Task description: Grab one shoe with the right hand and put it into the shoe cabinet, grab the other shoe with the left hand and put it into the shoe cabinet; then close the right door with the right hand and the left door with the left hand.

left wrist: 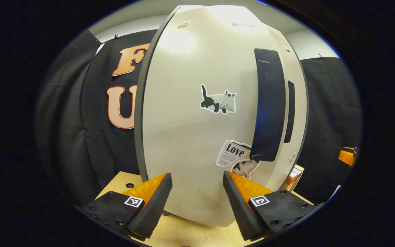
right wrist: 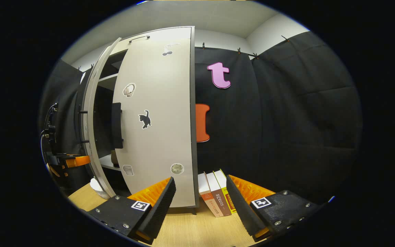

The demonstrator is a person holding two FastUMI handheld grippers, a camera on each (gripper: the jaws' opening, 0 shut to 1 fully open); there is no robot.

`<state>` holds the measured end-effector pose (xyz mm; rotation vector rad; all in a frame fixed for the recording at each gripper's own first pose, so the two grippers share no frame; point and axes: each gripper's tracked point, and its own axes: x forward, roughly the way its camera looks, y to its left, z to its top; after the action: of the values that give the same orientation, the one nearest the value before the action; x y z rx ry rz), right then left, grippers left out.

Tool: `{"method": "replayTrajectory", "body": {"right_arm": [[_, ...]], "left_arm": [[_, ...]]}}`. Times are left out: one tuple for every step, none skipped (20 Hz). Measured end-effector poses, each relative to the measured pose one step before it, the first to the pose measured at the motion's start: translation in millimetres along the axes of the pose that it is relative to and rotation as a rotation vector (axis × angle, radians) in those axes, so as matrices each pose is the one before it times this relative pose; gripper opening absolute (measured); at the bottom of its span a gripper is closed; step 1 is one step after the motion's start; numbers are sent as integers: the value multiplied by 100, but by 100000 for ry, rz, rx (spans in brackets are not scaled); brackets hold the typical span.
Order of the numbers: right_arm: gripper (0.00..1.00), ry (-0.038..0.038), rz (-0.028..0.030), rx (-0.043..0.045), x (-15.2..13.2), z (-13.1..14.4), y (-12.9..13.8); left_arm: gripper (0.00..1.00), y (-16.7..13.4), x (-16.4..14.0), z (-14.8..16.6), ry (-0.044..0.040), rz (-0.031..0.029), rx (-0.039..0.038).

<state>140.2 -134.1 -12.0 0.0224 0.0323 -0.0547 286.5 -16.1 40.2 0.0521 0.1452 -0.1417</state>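
In the left gripper view, we see the left gripper point(left wrist: 197, 199) with its fingers spread wide and nothing between them. It faces the left door point(left wrist: 197, 113) at close range; the door front carries a cat sticker point(left wrist: 219, 100) and a dark vertical handle point(left wrist: 269, 106). The right door point(left wrist: 295, 113) shows just past it at the right edge. Both doors belong to the cabinet, which stands on a wooden table point(left wrist: 183, 233).

In the right gripper view, we see the right gripper point(right wrist: 201, 202), also wide open and empty. It faces the right door point(right wrist: 159, 120), which looks nearly closed. The left door point(right wrist: 93, 130) stands ajar, with shelves point(right wrist: 107, 79) visible in the gap between the doors. We cannot make out the shoes inside; a small white object point(right wrist: 98, 188) sits at the left door's foot, unclear. The left gripper shows beyond that door. Three books point(right wrist: 216, 195) stand just right of the cabinet.
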Motion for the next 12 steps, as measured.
{"method": "replayTrajectory", "body": {"right_arm": [[92,83,-393,-155,193,-54,-367],[92,221,-182,-174,236,-152,-213],[92,413,-35,-87,218,-151,-164],[92,455,81,6,310,-191,-95],[92,527,176,93,356,-181,-83],[92,458,255,186,306,-132,4],[92,387,392,260,299,-73,5],[92,322,355,245,263,-110,46],[92,347,475,168,347,-8,111],[92,168,418,57,303,36,130],[92,-20,443,37,358,93,152],[92,-17,375,80,256,74,190]], "left_arm": [[97,-64,304,-190,986,932,-169],[97,375,276,254,-1428,575,-60],[97,240,350,-80,337,595,-197],[97,317,363,-69,107,455,-623],[99,25,331,29,-20,44,-707],[97,-79,316,-119,49,240,-179],[97,-65,399,98,-202,314,547],[97,-337,353,-19,-215,330,977],[97,-319,397,-33,-78,303,1018],[97,-390,474,-29,32,216,681],[97,-287,412,-19,-8,148,194],[97,-88,280,-146,70,101,-76]]}}
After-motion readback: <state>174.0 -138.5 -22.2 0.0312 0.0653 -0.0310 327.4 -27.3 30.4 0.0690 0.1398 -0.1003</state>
